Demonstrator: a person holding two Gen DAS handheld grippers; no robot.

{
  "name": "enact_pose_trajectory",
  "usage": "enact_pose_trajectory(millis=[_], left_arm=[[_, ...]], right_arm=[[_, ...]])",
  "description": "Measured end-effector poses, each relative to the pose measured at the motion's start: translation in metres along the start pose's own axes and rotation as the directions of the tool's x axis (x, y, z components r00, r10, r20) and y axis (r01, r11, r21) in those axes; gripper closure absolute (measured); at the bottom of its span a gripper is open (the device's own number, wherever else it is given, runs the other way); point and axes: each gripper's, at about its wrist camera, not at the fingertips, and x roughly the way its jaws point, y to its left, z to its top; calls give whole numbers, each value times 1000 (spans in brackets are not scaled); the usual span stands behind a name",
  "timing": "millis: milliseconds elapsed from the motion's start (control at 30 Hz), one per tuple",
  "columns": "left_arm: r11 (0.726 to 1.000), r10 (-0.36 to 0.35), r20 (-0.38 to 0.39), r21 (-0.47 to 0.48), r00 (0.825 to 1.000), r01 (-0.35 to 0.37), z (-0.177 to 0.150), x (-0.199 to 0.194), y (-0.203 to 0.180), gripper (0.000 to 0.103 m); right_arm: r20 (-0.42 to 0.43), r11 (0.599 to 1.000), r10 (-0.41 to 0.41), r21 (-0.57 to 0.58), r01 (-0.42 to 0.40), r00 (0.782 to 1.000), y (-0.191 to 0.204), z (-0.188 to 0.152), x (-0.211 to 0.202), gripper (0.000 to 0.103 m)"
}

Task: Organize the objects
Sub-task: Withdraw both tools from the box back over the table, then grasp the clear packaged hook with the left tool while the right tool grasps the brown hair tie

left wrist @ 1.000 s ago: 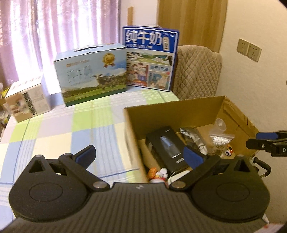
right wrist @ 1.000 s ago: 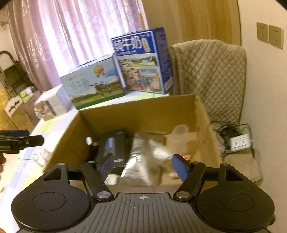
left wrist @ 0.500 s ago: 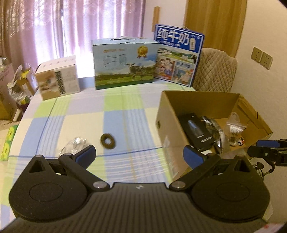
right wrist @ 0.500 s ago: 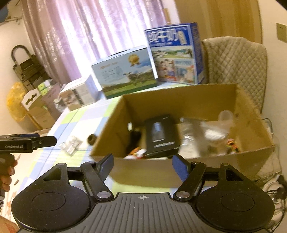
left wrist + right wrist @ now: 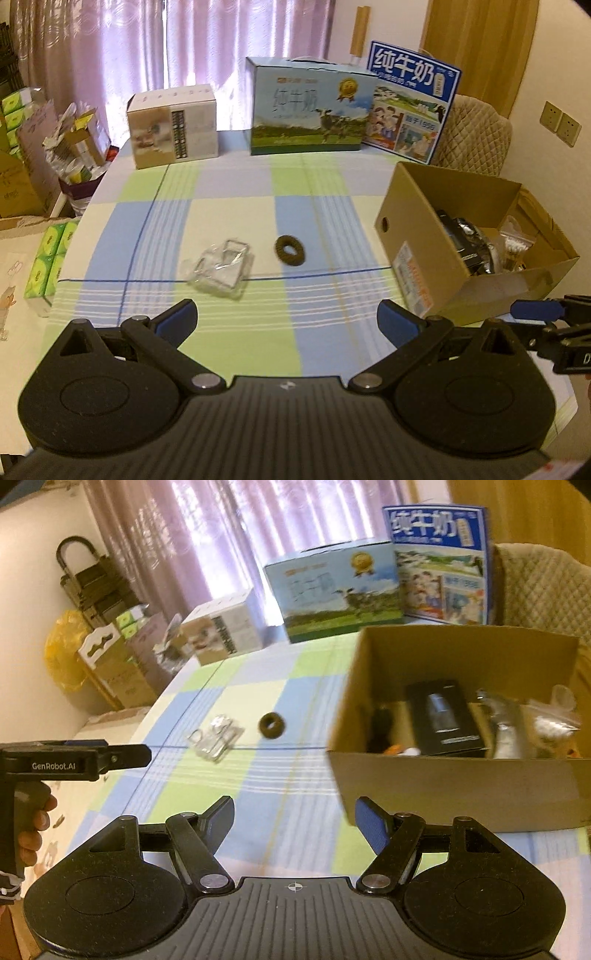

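Left gripper (image 5: 287, 323) jaws spread wide, nothing between them; right gripper (image 5: 294, 819) likewise released and empty. Both hover above the near edge of the table (image 5: 229, 343) – checked cloth in blue/green/cream squares w/ thin stripes, flat. Mid-table is mostly bare, so plenty of room ahead. Two loose items there: a crinkly clear plastic bag (image 5: 221, 266) w/ a pale rectangular insert, and just right of it, not touching, a dark brown fuzzy ring (image 5: 290, 250). Cardboard box (image 5: 413, 236) sits at the right table edge, open top, brown corrugated, shipping label on its near wall – holds a black rectangular pack (image 5: 445, 720), a silvery foil pouch (image 5: 508, 727) etc. Three printed cartons line the far edge.
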Motion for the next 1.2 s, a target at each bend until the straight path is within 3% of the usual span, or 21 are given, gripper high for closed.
enact_pose_trajectory(millis=[600,1200], left_arm=[[1000,-10,-65,16,998,11,-8,25,61,1],[996,37,-116,83,993,-27,15,101,72,1]], right_arm=[[-58,999,-35,0,35,998,67,-6,67,34],[-98,992,-124,-35,121,987,72,18,137,34]])
